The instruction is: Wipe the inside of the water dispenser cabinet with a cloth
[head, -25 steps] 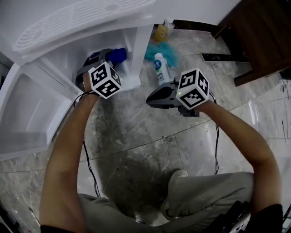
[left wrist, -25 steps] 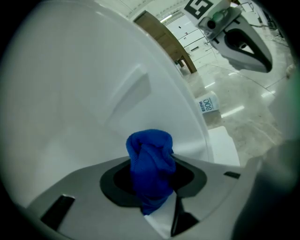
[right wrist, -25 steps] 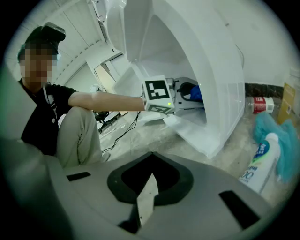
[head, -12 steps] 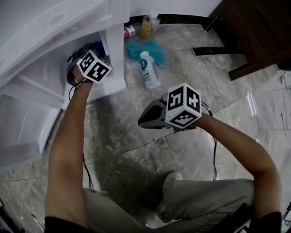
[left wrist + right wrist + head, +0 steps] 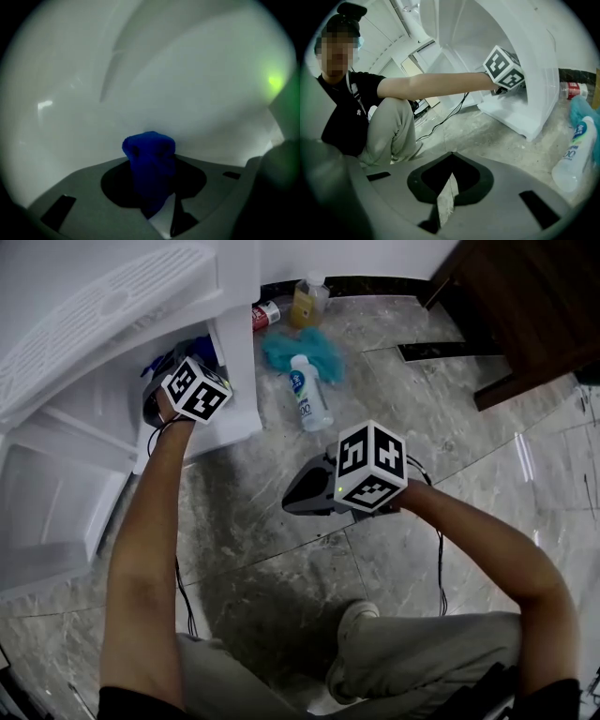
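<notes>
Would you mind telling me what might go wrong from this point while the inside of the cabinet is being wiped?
The blue cloth is only a small bunch in the jaws of the left gripper, so it may slip out, or the bare jaws may scrape the white cabinet wall. The cable hangs loose from that gripper and might snag.

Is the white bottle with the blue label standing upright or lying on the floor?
Lying down: the white bottle rests on its side on the floor, its whole length flat against the tiles.
</notes>
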`<state>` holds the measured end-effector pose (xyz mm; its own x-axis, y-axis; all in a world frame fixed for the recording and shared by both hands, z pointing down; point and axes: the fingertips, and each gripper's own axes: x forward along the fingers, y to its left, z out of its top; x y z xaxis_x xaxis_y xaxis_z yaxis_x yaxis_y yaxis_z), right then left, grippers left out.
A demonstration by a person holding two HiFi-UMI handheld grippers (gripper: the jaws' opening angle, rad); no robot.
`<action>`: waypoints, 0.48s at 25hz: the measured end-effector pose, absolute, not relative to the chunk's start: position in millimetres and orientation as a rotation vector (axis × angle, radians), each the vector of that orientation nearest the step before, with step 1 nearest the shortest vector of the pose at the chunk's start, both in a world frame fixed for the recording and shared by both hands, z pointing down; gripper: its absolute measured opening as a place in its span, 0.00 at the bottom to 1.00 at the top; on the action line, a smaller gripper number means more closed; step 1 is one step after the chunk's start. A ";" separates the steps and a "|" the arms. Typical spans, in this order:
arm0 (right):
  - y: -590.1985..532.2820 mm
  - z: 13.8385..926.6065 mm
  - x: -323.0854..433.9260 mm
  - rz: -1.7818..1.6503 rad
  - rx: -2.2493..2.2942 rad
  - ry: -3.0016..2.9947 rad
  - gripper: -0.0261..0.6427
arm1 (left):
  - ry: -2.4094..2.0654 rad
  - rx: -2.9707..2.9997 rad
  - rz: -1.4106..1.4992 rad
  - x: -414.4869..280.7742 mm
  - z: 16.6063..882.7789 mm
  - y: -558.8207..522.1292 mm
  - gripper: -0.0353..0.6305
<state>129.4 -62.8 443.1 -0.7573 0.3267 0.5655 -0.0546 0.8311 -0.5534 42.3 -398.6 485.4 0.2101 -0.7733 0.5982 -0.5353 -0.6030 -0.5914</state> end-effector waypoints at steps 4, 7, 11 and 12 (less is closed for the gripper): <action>-56.3 445.9 127.2 0.732 -0.215 -2.304 0.04 | 1.251 -2.269 -1.331 41.0 484.2 -399.0 0.27; -50.3 445.4 120.6 0.717 -0.242 -2.293 0.04 | 1.222 -2.301 -1.234 44.8 477.5 -389.7 0.27; -44.1 445.4 114.6 0.730 -0.273 -2.278 0.04 | 1.255 -2.394 -0.895 46.7 442.2 -377.2 0.27; -43.3 445.9 114.2 0.742 -0.276 -2.272 0.04 | 1.292 -2.428 -0.791 45.6 426.6 -374.6 0.27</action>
